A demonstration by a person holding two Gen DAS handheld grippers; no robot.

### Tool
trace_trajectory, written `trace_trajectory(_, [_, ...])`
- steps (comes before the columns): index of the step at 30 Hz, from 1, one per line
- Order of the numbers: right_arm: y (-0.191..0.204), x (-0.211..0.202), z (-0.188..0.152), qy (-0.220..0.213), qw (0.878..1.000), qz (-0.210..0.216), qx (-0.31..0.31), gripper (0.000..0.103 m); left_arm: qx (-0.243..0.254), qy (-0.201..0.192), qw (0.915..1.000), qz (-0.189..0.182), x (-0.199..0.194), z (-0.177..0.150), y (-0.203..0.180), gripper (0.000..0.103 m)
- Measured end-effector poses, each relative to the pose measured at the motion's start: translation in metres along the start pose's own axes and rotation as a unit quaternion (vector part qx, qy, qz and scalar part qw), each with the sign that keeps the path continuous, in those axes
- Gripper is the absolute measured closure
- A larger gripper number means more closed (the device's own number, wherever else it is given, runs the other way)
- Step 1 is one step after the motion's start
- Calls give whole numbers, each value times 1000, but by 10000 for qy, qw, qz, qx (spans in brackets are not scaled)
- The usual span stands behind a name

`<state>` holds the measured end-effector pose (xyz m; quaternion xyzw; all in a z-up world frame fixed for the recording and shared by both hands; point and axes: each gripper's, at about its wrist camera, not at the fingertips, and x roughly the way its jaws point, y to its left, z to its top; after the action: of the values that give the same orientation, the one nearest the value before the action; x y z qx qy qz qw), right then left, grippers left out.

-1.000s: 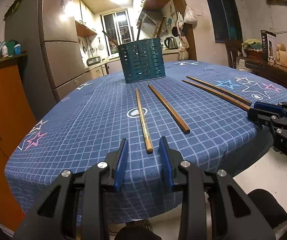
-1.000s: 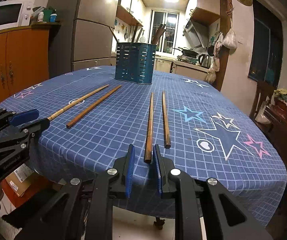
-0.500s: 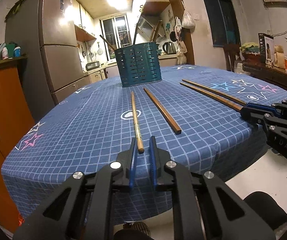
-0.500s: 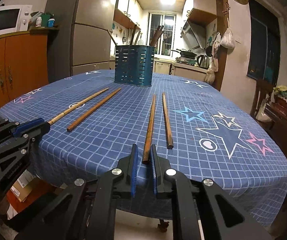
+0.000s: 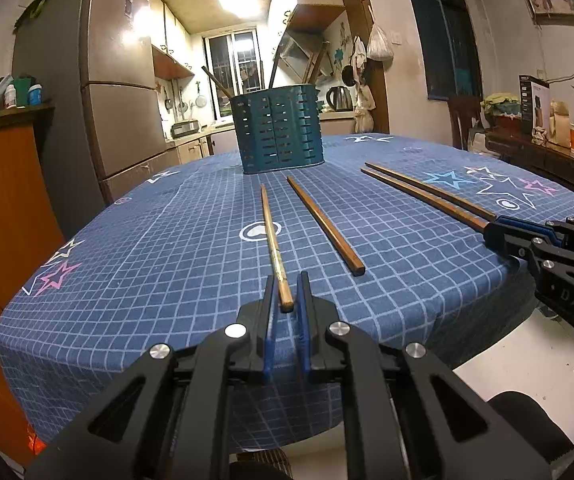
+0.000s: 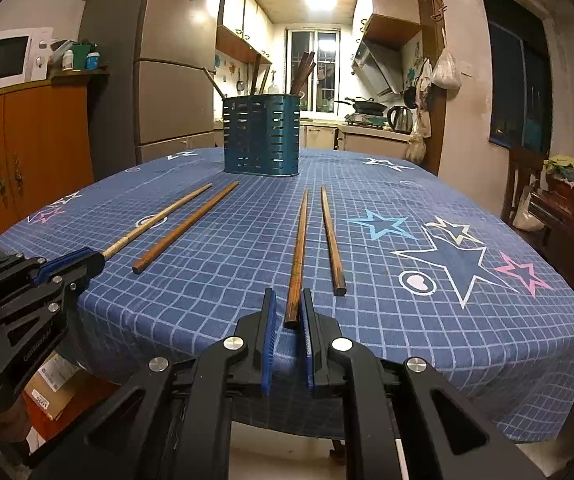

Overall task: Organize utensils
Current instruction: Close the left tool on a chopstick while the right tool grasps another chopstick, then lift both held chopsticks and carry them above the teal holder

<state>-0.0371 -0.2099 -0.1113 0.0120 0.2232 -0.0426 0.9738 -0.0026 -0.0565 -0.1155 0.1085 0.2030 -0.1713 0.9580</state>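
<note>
Four wooden chopsticks lie on the blue checked tablecloth (image 5: 167, 248) in front of a teal slotted utensil holder (image 5: 283, 136) (image 6: 261, 136) that has several utensils in it. My left gripper (image 5: 286, 280) (image 6: 91, 258) is shut on the near end of the pale chopstick (image 5: 271, 232) (image 6: 159, 218). A darker chopstick (image 5: 323, 222) (image 6: 187, 226) lies loose beside it. My right gripper (image 6: 288, 294) (image 5: 493, 232) is shut on the near end of a dark chopstick (image 6: 299, 248) (image 5: 427, 199). Its neighbour (image 6: 331, 240) (image 5: 431, 190) lies free.
The table's near edge drops off just under both grippers. An orange cabinet (image 6: 27, 160) with a microwave (image 6: 3, 58) stands at the left, and a grey fridge (image 6: 167, 80) behind it. A dark sideboard (image 5: 547, 160) with boxes and bottles is at the right.
The left jaws have closed from wide apart onto the pale chopstick's end. The right jaws narrowed a little around the dark chopstick. Neither hand has shifted.
</note>
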Motion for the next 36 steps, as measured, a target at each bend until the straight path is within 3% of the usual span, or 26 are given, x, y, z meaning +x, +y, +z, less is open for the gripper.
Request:
trace_trajectory(20, [2, -4, 7, 133, 9998, 9, 125, 96, -166, 110, 9998, -96, -5, 3, 7, 98])
trace_trajectory(36, [-5, -49, 50, -458, 9988, 103, -135, 96, -328, -120, 9993, 135, -40, 52, 40, 98])
